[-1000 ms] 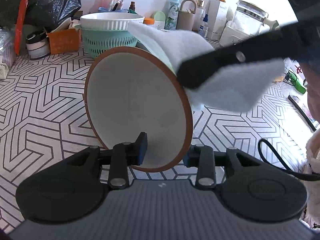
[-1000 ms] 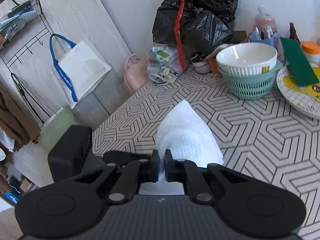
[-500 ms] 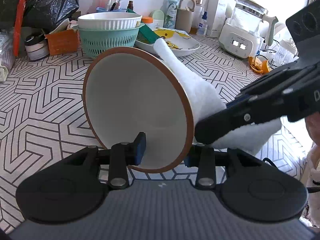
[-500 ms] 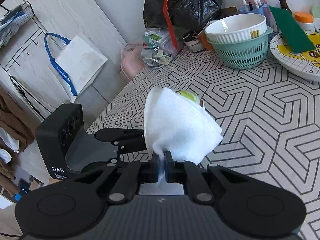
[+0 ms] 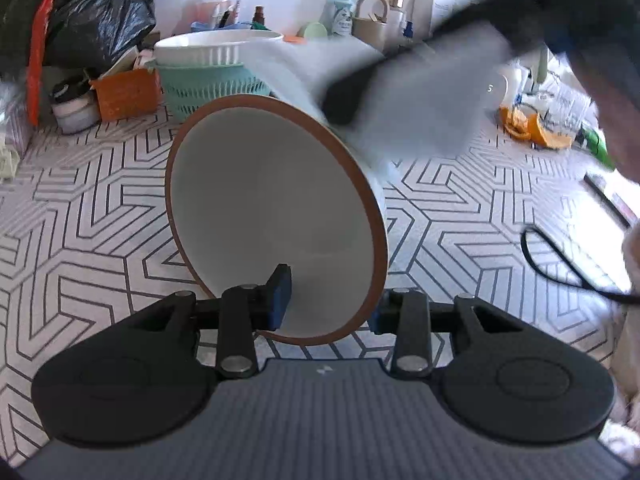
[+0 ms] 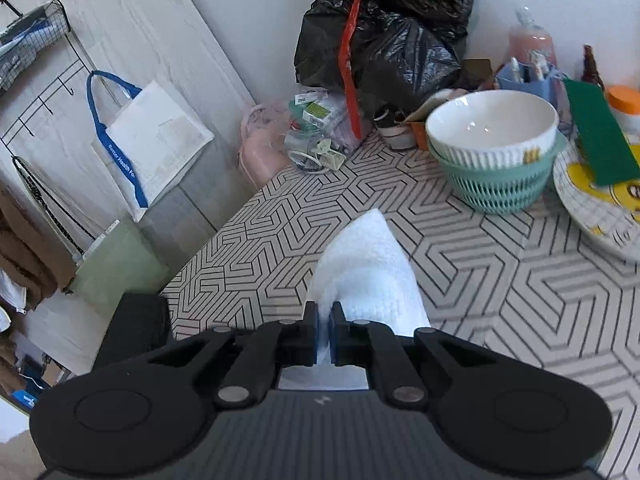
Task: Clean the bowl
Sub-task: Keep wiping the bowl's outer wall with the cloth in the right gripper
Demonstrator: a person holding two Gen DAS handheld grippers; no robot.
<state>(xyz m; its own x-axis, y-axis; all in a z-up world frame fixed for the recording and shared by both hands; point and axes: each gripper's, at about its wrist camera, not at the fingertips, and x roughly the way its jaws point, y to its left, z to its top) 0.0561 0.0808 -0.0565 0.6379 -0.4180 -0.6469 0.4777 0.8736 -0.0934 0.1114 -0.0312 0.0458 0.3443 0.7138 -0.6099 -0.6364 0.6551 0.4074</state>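
Note:
A white bowl with a brown rim (image 5: 272,216) is held on edge above the patterned table, its inside facing the left wrist camera. My left gripper (image 5: 328,304) is shut on the bowl's lower wall, one pad inside and one outside. My right gripper (image 6: 325,330) is shut on a white cloth (image 6: 370,268). In the left wrist view that cloth (image 5: 432,120) and the right gripper's fingers (image 5: 348,96) are blurred against the bowl's outer upper right side. The bowl is hidden in the right wrist view.
A white ribbed bowl (image 6: 492,128) sits in a teal basket (image 6: 500,180) at the back. Beside it lies a yellow-patterned plate (image 6: 592,208) with a green sponge (image 6: 600,136). Black bin bags (image 6: 384,40), bottles and a kettle line the wall. A black cable (image 5: 560,264) lies right.
The right gripper with the cloth swept from low beside the bowl's right side up to its upper right outer wall. The bowl stayed in the left gripper.

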